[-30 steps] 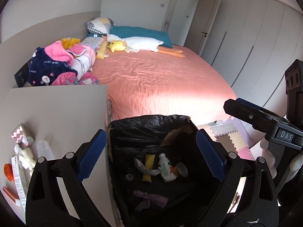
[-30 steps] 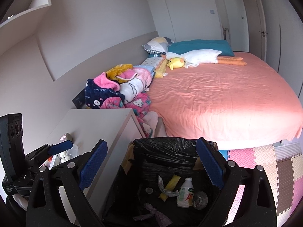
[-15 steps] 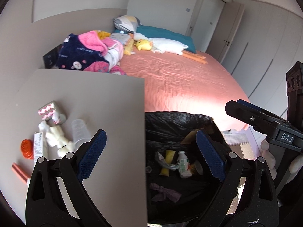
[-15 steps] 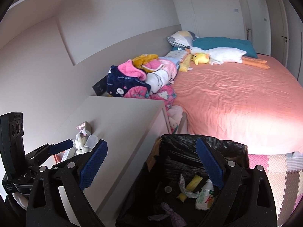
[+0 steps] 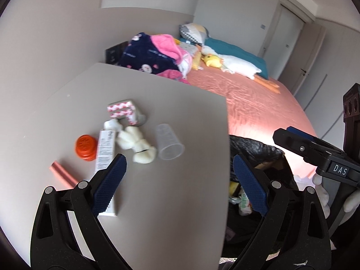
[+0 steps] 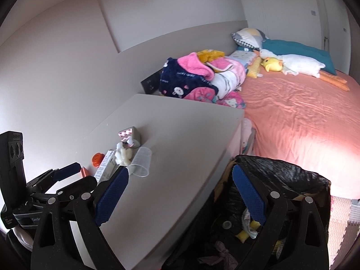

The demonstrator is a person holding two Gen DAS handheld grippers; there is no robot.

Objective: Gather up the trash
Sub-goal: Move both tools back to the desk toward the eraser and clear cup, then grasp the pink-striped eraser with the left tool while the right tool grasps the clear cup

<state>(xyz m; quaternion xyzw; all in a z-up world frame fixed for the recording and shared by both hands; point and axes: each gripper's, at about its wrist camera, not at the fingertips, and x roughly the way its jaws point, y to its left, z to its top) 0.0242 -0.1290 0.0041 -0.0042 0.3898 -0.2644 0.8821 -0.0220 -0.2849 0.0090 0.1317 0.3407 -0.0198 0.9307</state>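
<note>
Trash lies on the grey cabinet top [image 5: 157, 191]: a clear plastic cup [image 5: 169, 142] on its side, crumpled white tissue [image 5: 137, 144], a white carton [image 5: 105, 157], an orange cap [image 5: 86, 144], a pink patterned box [image 5: 122, 111] and a pink tube [image 5: 64, 175]. My left gripper [image 5: 177, 184] hovers open over the cabinet's near part, empty. The bin with a black bag [image 6: 281, 191] stands right of the cabinet, holding several pieces of trash [image 6: 247, 227]. My right gripper [image 6: 180, 195] is open and empty above the cabinet edge and the bin. The cup [image 6: 140, 160] also shows in the right wrist view.
A bed with a salmon sheet [image 6: 292, 117] lies beyond the cabinet, with piled blankets [image 6: 198, 78], pillows and a yellow plush toy [image 6: 273, 64]. Foam floor mats [image 6: 339, 220] lie right of the bin. A gloved hand [image 5: 324, 193] holds the right gripper at the left wrist view's right edge.
Both grippers swung left, from over the bin toward the cabinet top. The trash items on the cabinet now sit nearer the centre of the left wrist view. Both stayed open.
</note>
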